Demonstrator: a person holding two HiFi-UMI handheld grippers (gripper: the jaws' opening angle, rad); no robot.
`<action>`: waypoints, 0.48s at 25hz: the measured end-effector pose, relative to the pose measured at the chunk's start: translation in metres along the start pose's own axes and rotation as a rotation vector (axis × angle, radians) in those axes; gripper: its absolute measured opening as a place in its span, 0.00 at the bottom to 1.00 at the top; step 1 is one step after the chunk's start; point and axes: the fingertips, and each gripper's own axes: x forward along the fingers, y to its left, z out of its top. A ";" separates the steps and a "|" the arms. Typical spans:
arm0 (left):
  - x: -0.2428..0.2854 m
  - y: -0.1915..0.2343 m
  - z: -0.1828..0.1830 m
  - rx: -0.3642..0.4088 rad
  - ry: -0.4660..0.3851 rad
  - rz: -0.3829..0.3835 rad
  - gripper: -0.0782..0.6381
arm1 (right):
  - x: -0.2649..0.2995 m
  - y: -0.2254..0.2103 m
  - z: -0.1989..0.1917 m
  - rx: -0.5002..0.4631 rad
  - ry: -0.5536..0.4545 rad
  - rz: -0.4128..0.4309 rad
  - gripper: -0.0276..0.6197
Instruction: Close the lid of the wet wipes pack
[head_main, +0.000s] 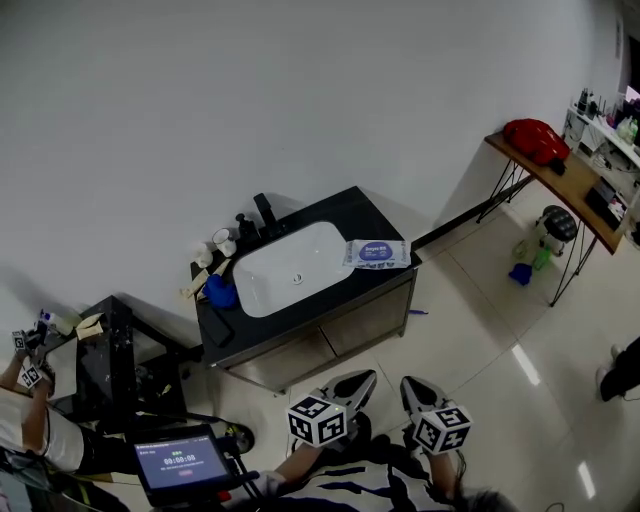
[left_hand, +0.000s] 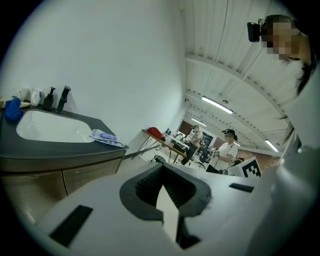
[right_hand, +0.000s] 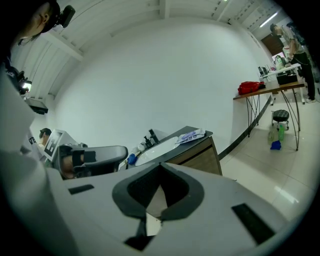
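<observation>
Jaws together, left claw (head_main: 366, 379) and right claw (head_main: 410, 385) point toward wipes pack (head_main: 377, 254).

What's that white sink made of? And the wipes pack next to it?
The white oval sink looks like glazed ceramic, probably: smooth, even white with a soft shine. The flat white wet wipes pack with a blue label seems to be thin plastic film, since it lies limp and flat.

A dark worktop (head_main: 365, 212) tops a low cabinet set against the white wall, with a white basin (head_main: 290, 270) sunk into its middle. The wet wipes pack (head_main: 377, 254) lies flat at the right end, just beside the basin and near the corner. Behind the basin stand a black tap (head_main: 266, 213), a black pump bottle (head_main: 243, 228) and small white cups (head_main: 222, 240). A blue object (head_main: 220, 292) sits at the basin's left edge.
</observation>
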 end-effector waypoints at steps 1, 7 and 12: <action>-0.002 -0.002 0.000 -0.001 -0.001 0.000 0.11 | -0.001 0.005 0.000 -0.007 -0.002 0.010 0.04; -0.014 -0.013 0.000 0.003 -0.022 -0.022 0.11 | -0.005 0.037 -0.003 -0.043 -0.008 0.055 0.04; -0.036 -0.003 -0.010 0.016 -0.013 -0.010 0.11 | 0.002 0.051 -0.008 -0.058 0.000 0.052 0.04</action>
